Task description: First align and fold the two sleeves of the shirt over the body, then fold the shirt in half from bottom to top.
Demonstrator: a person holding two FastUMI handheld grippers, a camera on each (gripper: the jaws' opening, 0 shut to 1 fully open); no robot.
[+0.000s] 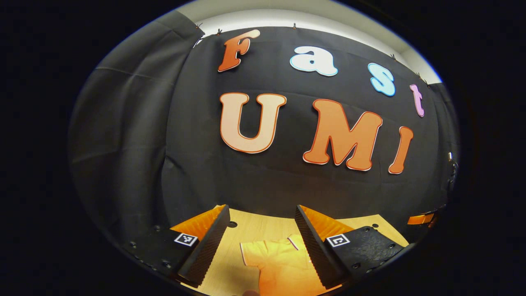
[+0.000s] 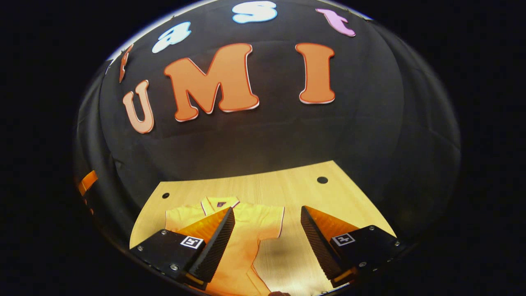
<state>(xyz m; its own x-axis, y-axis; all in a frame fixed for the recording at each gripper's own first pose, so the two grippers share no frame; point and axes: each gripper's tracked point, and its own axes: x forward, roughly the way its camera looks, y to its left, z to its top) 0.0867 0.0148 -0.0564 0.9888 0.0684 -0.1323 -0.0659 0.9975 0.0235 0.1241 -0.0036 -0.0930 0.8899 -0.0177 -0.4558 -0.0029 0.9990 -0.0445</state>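
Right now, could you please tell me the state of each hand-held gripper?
Left hand-held gripper: open, holding nothing, above the shirt.
Right hand-held gripper: open, holding nothing, above the shirt's sleeve.

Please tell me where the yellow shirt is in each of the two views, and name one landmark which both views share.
Left gripper view: the yellow shirt lies at the bottom centre on the wooden table, between the left gripper's open fingers.
Right gripper view: the yellow shirt lies at the lower left of centre, spread flat, partly behind the left finger of the right gripper.
Shared landmark: the shirt's collar, at its end toward the booth's wall.
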